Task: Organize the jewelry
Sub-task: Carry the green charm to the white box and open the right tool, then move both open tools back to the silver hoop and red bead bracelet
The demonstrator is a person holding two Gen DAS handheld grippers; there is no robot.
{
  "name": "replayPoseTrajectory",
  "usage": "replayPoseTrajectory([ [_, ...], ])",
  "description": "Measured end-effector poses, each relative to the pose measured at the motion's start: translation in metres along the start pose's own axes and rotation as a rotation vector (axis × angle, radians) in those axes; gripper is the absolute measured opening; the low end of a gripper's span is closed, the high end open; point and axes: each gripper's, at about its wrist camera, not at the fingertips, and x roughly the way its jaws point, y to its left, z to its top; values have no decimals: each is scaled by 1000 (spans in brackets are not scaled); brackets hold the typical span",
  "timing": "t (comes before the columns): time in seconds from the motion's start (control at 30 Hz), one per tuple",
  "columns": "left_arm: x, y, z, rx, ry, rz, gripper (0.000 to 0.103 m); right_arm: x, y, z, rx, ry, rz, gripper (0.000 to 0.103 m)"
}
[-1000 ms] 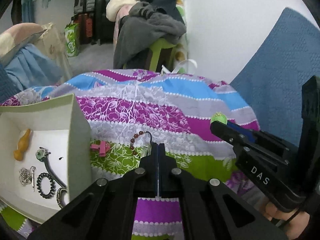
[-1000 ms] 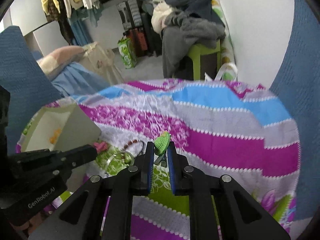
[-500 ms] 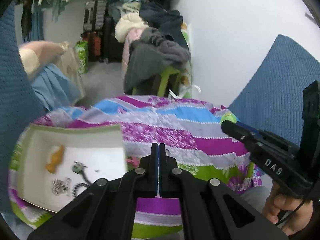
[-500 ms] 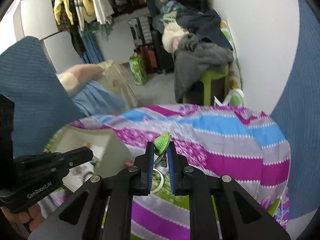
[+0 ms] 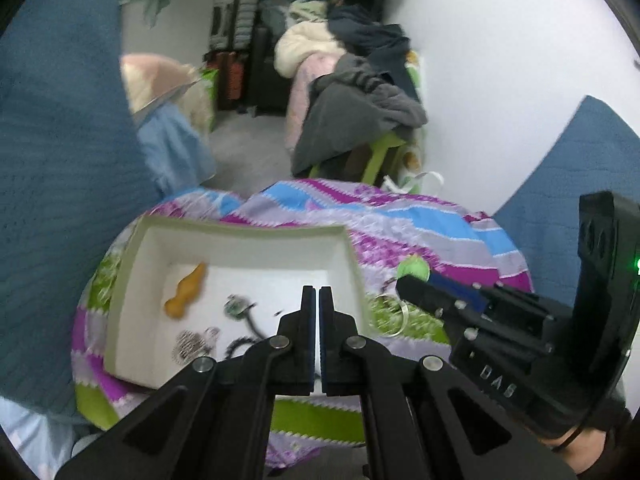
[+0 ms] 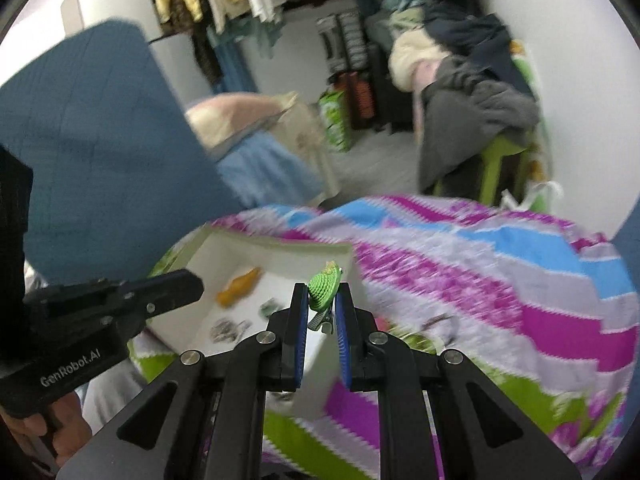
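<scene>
My right gripper (image 6: pixel 321 300) is shut on a green hair clip (image 6: pixel 325 287) and holds it in the air near the right wall of the white box (image 6: pixel 276 248). The clip also shows in the left wrist view (image 5: pixel 414 269). My left gripper (image 5: pixel 317 300) is shut and empty, above the box (image 5: pixel 240 230). In the box lie an orange piece (image 5: pixel 186 292), a green brooch (image 5: pixel 236 307), a silver piece (image 5: pixel 188 344) and a black hair tie (image 5: pixel 240 342). A metal ring (image 5: pixel 390 316) lies on the cloth right of the box.
The box sits on a striped purple, blue and green cloth (image 6: pixel 500 264) over a small round surface. Blue cushions (image 5: pixel 60 140) stand to the left and right. A chair piled with clothes (image 5: pixel 360 100) stands behind, by the white wall.
Both grippers have risen and swung left, so the box now lies below them. The right gripper still holds the green clip. The left stays shut.
</scene>
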Motion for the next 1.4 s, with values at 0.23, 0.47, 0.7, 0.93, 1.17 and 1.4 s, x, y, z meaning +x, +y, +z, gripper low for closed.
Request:
replayPoseTrajectory([
  [0.23,11,28,-22,-68,57,41,1,36,22,-26,-46,86,52,12],
  [0.47,21,27,-27,-82,91,55,4,35,23,-29,-65,82,92,31],
  [0.7,19,4,-20,-45,39,52,58,4,0,-18,-66,11,73,32],
  [0.93,20,-37,-17,-23,-12,-9,58,-27,-65,-12,-21,-43,-16,32],
  [1.17,43,-78,-20,-1,21,-66,58,-38,-116,-22,23,-53,-53,32],
  [1.4,67,-116,-37,34,38,-114,58,-29,-146,-40,49,-27,-42,31],
])
